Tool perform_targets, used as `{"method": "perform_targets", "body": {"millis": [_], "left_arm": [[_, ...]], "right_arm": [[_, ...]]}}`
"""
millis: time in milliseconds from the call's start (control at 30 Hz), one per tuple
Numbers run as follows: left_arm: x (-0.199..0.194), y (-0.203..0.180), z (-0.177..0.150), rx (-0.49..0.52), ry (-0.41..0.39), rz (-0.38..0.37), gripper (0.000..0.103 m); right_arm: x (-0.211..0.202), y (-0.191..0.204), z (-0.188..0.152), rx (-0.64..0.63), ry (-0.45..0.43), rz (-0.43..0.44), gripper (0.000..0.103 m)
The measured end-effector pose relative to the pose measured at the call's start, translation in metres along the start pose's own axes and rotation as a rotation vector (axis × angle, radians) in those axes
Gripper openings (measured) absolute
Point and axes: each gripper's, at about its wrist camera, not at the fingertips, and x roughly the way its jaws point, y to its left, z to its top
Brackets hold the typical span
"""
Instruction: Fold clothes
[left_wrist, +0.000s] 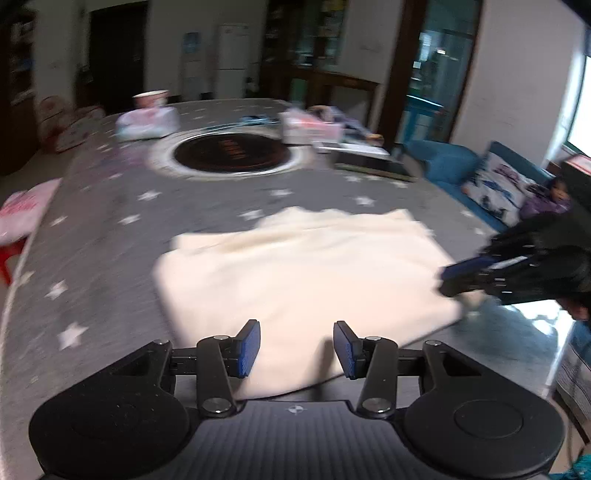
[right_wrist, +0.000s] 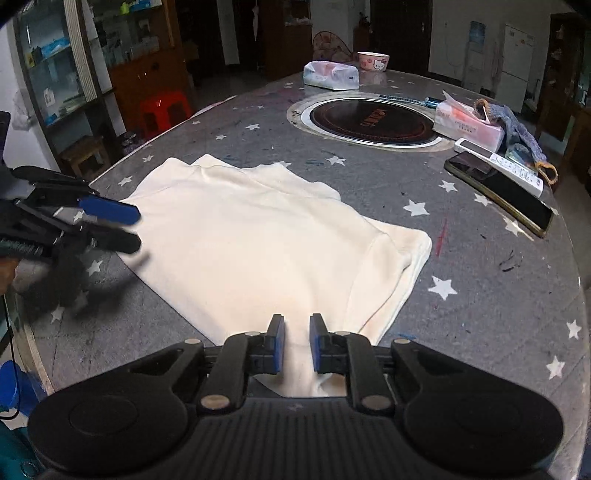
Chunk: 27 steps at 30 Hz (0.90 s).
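Observation:
A cream garment (left_wrist: 303, 273) lies partly folded on the grey star-patterned table (left_wrist: 110, 229); it also shows in the right wrist view (right_wrist: 258, 240). My left gripper (left_wrist: 296, 349) is open, hovering over the garment's near edge, holding nothing; it shows at the left of the right wrist view (right_wrist: 129, 227), jaws apart. My right gripper (right_wrist: 297, 345) is narrowly closed, with a fold of the cream cloth between its pads at the garment's near corner. In the left wrist view it (left_wrist: 452, 282) sits at the garment's right edge.
A round black hotplate (right_wrist: 373, 120) is set in the table's middle. A phone (right_wrist: 498, 192), a white remote (right_wrist: 500, 166), a tissue pack (right_wrist: 467, 123) and knitted cloth (right_wrist: 521, 136) lie at the right. A tissue bag (right_wrist: 330, 75) and bowl (right_wrist: 373, 61) stand at the far end.

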Motion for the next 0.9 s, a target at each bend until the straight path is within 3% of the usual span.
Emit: {"method": "perform_targets", "body": {"millis": [200,300,533,767,900], "left_arm": [[-0.005,0.021,0.001,-0.066,0.002,-0.035,0.047],[-0.005,0.018,0.015,-0.019,-0.024,-0.017,0.049],[0.028,0.028,0.05,-0.04,0.005,0.023,0.049],[0.067,0.026,0.067,-0.024,0.023,0.025,0.047],[0.088,0.023,0.07,0.003,0.042,0.064,0.044]], "right_arm": [[0.0,0.001,0.007,-0.015,0.021,0.0,0.017],[-0.002,-0.001,0.015,-0.015,0.007,-0.003,0.026],[0.01,-0.011,0.05,0.03,-0.046,-0.004,0.026],[0.045,-0.016,0.079,0.092,-0.072,-0.011,0.026],[0.06,-0.019,0.083,0.114,-0.068,-0.025,0.025]]}}
